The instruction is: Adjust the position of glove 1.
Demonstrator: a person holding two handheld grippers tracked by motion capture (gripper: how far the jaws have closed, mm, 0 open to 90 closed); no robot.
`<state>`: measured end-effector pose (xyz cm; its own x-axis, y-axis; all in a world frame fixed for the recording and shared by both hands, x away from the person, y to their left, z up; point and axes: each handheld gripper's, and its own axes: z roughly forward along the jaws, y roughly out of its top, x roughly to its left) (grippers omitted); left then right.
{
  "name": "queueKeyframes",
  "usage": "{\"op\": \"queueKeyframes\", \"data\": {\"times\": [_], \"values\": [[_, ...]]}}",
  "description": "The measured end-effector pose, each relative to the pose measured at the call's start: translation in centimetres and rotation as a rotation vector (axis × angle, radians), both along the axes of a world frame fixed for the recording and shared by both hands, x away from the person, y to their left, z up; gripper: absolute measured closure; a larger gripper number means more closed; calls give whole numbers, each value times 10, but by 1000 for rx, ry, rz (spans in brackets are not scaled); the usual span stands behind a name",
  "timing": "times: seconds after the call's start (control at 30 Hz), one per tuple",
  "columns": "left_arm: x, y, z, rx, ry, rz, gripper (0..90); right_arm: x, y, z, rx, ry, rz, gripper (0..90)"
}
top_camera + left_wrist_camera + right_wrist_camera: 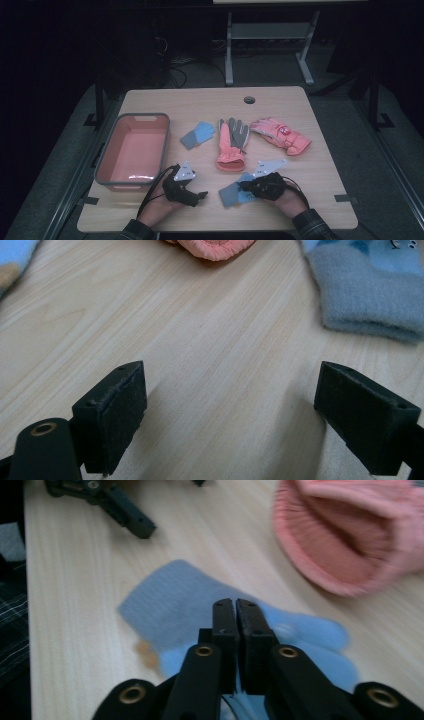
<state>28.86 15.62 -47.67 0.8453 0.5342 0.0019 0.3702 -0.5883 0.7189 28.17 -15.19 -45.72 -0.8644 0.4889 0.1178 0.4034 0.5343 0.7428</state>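
On the wooden table (pixel 310 170), the blue glove (pixel 180 605) lies under the right hand-held gripper (pixel 235 610).

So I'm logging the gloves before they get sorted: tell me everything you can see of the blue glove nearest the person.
The near blue glove is a small knit one, light blue at the fingers with a grey-blue cuff and a small tan patch near one edge. It looks soft and fuzzy. It lies flat on the table, cuff pointing towards the left hand-held gripper, below the orange glove. The right hand-held gripper sits over its finger end, jaws almost closed; whether they pinch the fabric I cannot tell.
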Motion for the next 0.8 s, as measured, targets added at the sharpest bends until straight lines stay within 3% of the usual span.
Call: {"op": "queueKeyframes", "data": {"times": [0.3, 0.47, 0.6, 0.67, 0.8], "values": [[0, -2, 0, -3, 1, 9, 128, 6, -40, -1, 6, -4, -139, 529], [0, -2, 0, -1, -1, 12, 130, 10, -62, -11, -22, -7, -220, 367], [1, -4, 2, 7, 10, 20, 150, 12, -72, -19, -62, -10, -284, 265], [0, -5, 3, 12, 14, 29, 184, 12, -76, -21, -77, -35, -299, 246], [2, -8, 8, 38, 36, 29, 251, 16, -81, -24, -68, -46, -333, 197]]}}
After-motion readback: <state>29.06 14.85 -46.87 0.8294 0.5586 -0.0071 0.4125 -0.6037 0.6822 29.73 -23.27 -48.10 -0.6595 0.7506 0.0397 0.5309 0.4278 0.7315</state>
